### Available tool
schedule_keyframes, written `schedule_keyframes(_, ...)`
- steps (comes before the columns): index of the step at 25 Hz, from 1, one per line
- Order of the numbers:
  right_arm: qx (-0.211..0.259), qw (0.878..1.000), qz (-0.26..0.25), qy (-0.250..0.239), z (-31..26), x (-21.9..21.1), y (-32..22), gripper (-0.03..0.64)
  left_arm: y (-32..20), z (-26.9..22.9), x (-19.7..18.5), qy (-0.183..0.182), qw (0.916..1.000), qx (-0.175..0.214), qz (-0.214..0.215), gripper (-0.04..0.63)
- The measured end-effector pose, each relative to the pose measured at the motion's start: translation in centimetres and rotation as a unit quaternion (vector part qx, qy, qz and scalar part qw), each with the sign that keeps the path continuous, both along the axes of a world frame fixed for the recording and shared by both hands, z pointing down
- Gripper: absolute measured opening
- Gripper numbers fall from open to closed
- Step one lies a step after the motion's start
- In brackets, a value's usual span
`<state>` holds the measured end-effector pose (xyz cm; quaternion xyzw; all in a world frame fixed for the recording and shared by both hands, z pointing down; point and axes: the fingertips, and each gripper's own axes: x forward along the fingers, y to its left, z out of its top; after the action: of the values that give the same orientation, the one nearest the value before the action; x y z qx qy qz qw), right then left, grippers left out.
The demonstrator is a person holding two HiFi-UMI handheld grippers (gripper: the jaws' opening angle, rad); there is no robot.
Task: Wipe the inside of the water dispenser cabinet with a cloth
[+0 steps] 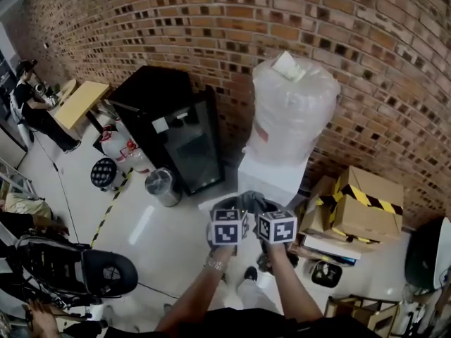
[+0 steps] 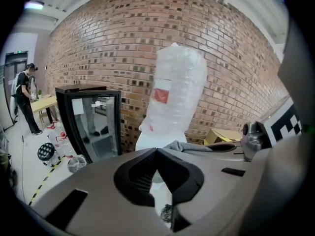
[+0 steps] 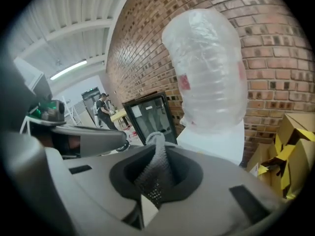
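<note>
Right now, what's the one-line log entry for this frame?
stage: pre-wipe | right gripper: shut on cloth | left gripper: shut, empty | water dispenser: ahead, not touched

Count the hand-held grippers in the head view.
2. The left hand-held gripper and right hand-held gripper are side by side at lower centre; the right pinches a grey cloth.

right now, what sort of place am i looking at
Likely a workshop or storage corner, not a home: bare brick wall, stacked cardboard boxes with hazard tape, and a plastic-wrapped water dispenser against the wall.
</note>
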<state>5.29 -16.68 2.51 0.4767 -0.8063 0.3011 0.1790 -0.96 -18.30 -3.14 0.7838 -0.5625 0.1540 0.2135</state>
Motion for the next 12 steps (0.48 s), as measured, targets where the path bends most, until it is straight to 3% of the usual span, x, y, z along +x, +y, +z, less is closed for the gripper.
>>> schedule_keyframes(5, -0.002, 1.0, 0.014, 0.015, -0.8, 2.6, 1.5, 0.026, 1.8, -1.0, 3.4, -0.003, 0.9994, 0.008, 0.032, 0.003)
schedule_keyframes(12, 0.011, 0.999, 0.037, 0.01, -3.6, 1.6, 5.5, 0.026, 5.4, -2.9, 1.7, -0.017, 0.997, 0.024, 0.072, 0.003)
